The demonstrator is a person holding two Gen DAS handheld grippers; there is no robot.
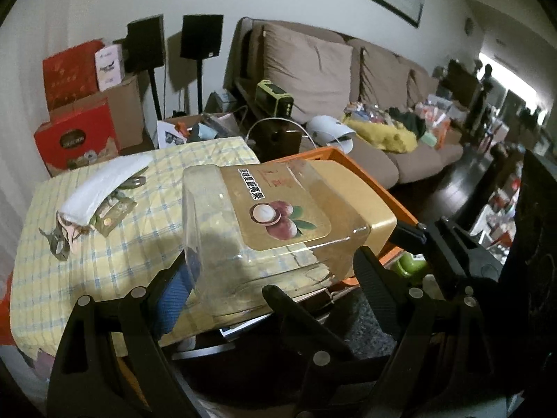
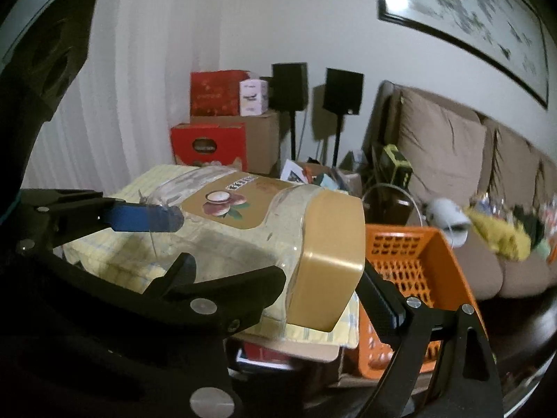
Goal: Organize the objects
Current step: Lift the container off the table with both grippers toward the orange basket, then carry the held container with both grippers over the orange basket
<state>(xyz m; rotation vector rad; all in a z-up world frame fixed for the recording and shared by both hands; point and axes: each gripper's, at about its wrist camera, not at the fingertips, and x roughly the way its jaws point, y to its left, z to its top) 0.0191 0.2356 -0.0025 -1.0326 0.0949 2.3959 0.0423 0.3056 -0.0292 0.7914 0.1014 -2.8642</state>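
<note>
Left gripper (image 1: 275, 264) clamped on clear plastic jar (image 1: 257, 223): blue-padded finger against the base end, black ribbed finger against the gold lid (image 1: 369, 205) end, so the jar spans the whole gap between the fingers. Jar lies on its side, held in the air, looks empty; gold label with a nut picture faces up. Right gripper (image 2: 271, 254) at the same jar (image 2: 243, 230): in the right wrist view one black finger lies under the jar body, the other black ribbed finger sits just beside the lid (image 2: 327, 261), and the blue pad of the left gripper presses the far end. Cannot tell whether the right fingers actually press the jar or merely flank it. In the left wrist view a black fingertip of the right gripper touches the lid from the right. Below the jar: table with yellow checked cloth (image 1: 115, 244), carrying a folded white cloth (image 1: 101, 188), small snack packets and scissors. Orange perforated basket (image 2: 417, 261) stands at the table's right edge, just beyond the lid end. Further out: brown sofa (image 1: 330, 69) strewn with items, two black speakers on stands, red and brown cartons stacked against the wall.
</note>
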